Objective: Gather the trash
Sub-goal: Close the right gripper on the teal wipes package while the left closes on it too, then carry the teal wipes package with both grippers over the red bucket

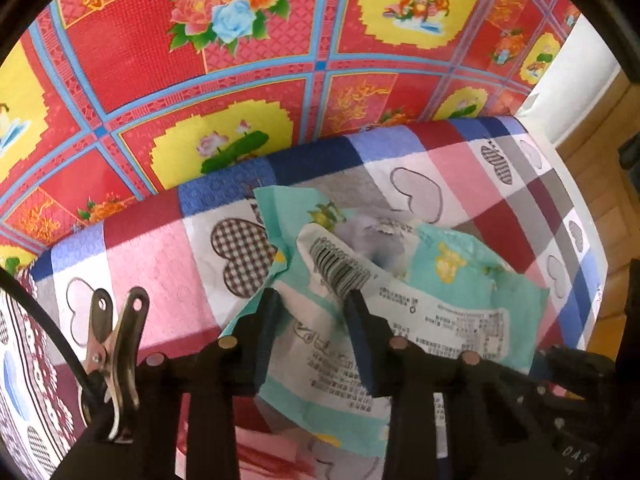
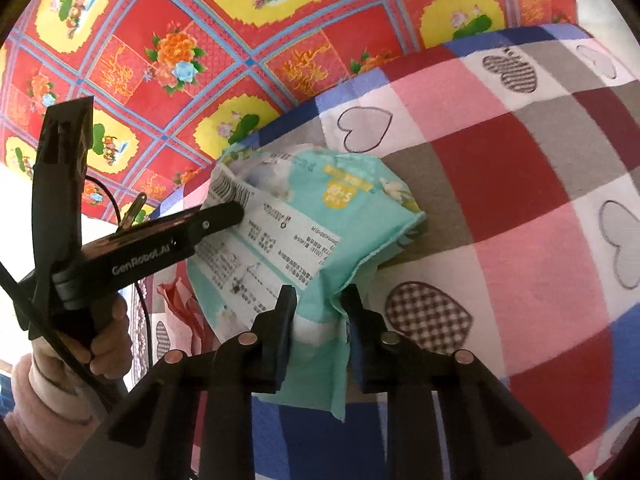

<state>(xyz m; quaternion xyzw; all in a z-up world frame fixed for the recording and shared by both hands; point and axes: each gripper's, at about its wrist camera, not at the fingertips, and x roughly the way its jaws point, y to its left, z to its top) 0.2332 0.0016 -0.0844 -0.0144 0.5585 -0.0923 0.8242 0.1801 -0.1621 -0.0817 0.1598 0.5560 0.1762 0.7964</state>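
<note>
The left claw [image 2: 240,213] carries the printed brand "GenRobot.AI" along its black body, and a hand [image 2: 102,334] grips its handle. The trash item is a crumpled teal plastic wrapper [image 2: 320,216] with a white label panel, a barcode [image 1: 340,268] at one end, and a yellow badge [image 2: 340,196] reading "80+5"; the remaining small print is too fine to read. The wrapper is creased, partly folded over, and decorated with small yellow and green motifs. It lies on a checked cloth [image 2: 500,184] in red, pink, blue, grey and white with heart outlines, in front of a red and yellow floral backdrop [image 1: 248,80]. The left claw [image 1: 314,300] straddles the label panel, its fingers touching the wrapper. The right claw [image 2: 318,296] is clenched on a bunched lower edge of the wrapper. A metal clip [image 1: 114,344] is attached beside the left claw.
</note>
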